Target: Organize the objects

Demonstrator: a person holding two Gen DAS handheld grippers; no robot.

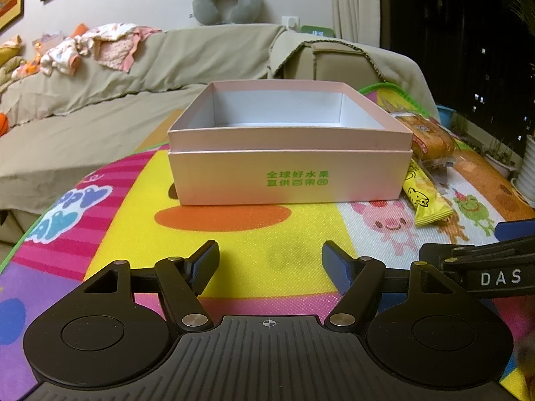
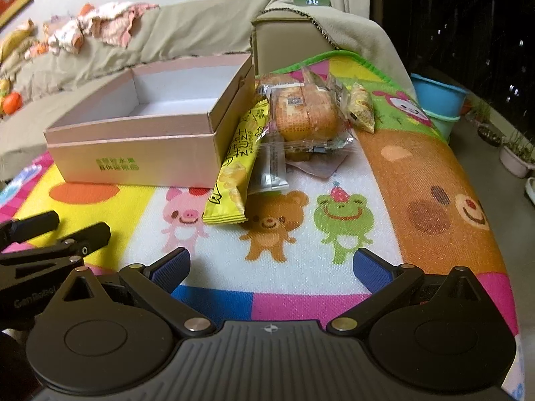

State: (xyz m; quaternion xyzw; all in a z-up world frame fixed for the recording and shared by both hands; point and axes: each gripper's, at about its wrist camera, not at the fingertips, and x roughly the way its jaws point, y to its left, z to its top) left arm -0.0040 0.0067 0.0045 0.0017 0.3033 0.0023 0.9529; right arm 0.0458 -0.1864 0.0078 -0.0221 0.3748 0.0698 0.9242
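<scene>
At the bottom of each view, the left gripper and right gripper hover with jaws apart, holding nothing. Beyond, mid-frame, the pink box sits open and bare; snack packets pile beside it, their labels unreadable.

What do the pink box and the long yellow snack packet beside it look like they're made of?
Pink box: probably rigid cardboard with a smooth, slightly satin pink paper wrap; crisp folded edges, thin straight walls, plain white inside, green printed lettering.

Yellow snack packet: likely thin plastic film, glossy; it catches highlights, wrinkles softly, and has a crimped seal at the near end.
</scene>
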